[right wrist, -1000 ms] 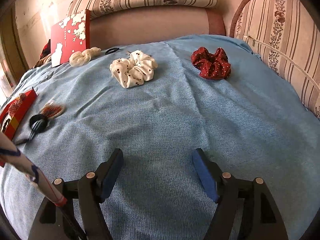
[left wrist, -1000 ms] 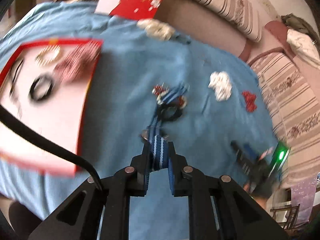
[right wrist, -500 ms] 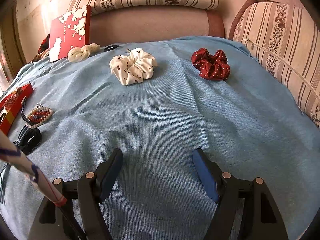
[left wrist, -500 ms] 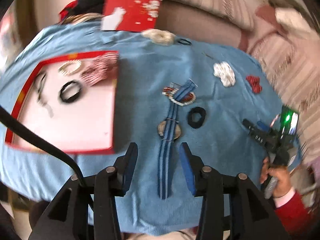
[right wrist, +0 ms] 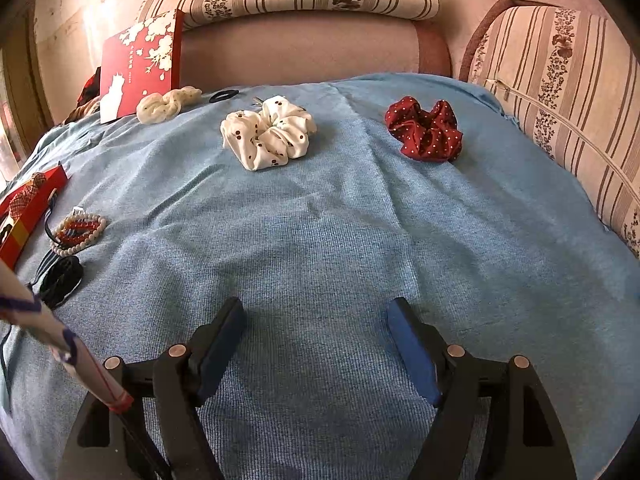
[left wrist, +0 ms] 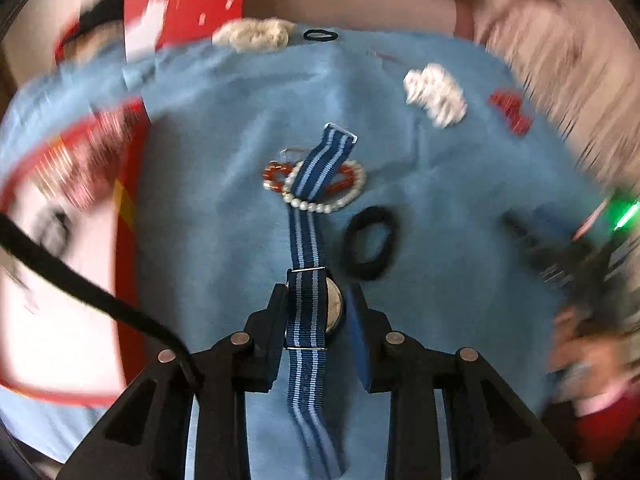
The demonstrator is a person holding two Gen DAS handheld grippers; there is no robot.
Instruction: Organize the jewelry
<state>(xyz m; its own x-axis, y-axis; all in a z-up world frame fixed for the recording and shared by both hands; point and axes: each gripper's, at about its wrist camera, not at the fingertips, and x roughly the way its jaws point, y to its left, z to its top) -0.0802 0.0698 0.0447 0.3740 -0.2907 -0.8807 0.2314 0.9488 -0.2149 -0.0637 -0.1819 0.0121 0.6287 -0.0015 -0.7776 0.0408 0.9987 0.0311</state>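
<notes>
A watch with a blue striped strap (left wrist: 306, 264) lies on the blue blanket (left wrist: 224, 208), its far end draped over a pearl and red bead bracelet (left wrist: 320, 188). My left gripper (left wrist: 316, 300) is open, its fingers on either side of the watch face, not closed on it. A black hair tie (left wrist: 370, 244) lies just right of the strap. The red-rimmed box (left wrist: 60, 280) with jewelry inside sits at the left, blurred. My right gripper (right wrist: 316, 320) is open and empty over bare blanket; the bracelet (right wrist: 78, 230) and black tie (right wrist: 60, 280) show at its left.
A white spotted scrunchie (right wrist: 268, 138), a red dotted scrunchie (right wrist: 426, 128), a cream scrunchie (right wrist: 166, 104) and a small black hair tie (right wrist: 223, 95) lie farther back. A red box lid (right wrist: 138, 64) leans on the sofa back. Striped cushions (right wrist: 560, 92) border the right.
My left gripper let go of the striped watch strap, opened, and has now come down around the watch face. The watch lies on the blanket. The right gripper has stayed still.
</notes>
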